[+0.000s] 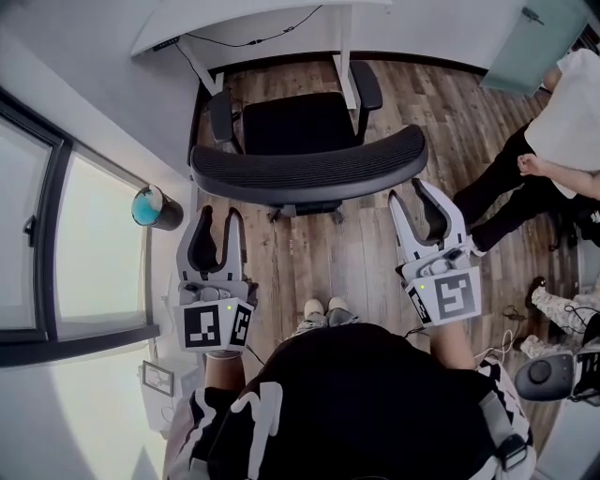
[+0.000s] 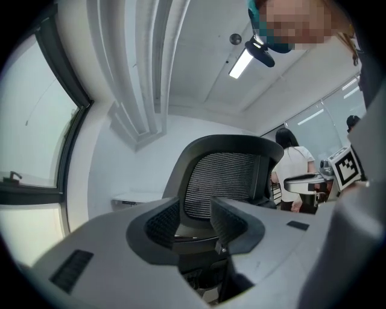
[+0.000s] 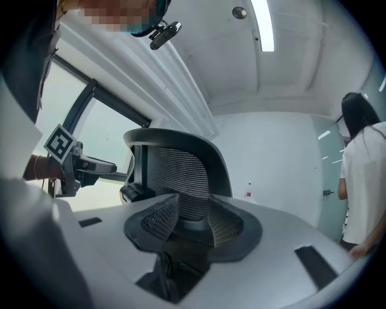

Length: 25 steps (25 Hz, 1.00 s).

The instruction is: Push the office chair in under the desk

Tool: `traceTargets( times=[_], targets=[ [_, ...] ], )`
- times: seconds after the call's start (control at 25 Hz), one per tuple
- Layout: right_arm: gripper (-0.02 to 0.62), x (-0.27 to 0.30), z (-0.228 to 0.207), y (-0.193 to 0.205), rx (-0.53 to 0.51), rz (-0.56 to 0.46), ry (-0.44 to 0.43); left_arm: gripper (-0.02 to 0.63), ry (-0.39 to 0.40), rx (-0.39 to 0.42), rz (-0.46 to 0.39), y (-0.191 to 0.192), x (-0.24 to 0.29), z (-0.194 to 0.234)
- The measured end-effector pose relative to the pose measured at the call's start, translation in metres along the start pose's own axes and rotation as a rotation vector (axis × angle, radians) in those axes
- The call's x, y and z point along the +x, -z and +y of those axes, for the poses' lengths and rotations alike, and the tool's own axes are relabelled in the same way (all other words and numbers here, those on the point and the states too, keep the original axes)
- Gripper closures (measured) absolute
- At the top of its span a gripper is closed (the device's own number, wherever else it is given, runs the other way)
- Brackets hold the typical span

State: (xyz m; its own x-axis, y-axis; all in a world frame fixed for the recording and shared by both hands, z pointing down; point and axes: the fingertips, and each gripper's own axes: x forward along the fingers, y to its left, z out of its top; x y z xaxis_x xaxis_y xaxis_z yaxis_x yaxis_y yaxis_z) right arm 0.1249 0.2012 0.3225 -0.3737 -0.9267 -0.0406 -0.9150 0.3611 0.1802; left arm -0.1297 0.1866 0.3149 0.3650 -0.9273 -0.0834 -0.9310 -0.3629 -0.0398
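Ahead of the open, empty left gripper [image 1: 217, 225] and right gripper [image 1: 412, 197], an uneven push could swivel the chair [image 1: 309, 164], perhaps into the desk leg [image 1: 346, 47].

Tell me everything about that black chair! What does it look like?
The office chair is black. It has a wide, curved back of mesh in a dark frame, a flat seat and two armrests. It stands upright on the wooden floor, facing the white desk, with its seat out in front of the desk top and its back turned to the person. The left tool and right tool sit open just behind the back and do not seem to touch it.
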Motion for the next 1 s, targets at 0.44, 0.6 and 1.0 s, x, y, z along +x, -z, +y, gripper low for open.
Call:
traceTargets(
  times=[0.44,0.6,1.0],
  targets=[
    [0.351,0.03,-0.024,0.008,-0.036,0.06,-0.003,0.417,-0.029,0.041,0.08,0.006,0.022,0.029],
    [0.347,0.043,-0.029,0.011,-0.047,0.071,-0.007,0.39,0.01,0.058,0.131,0.015,0.036,0.031],
    [0.345,0.056,-0.035,0.015,-0.056,0.092,-0.017,0.355,0.0,0.073,0.178,0.018,0.058,0.044]
  ],
)
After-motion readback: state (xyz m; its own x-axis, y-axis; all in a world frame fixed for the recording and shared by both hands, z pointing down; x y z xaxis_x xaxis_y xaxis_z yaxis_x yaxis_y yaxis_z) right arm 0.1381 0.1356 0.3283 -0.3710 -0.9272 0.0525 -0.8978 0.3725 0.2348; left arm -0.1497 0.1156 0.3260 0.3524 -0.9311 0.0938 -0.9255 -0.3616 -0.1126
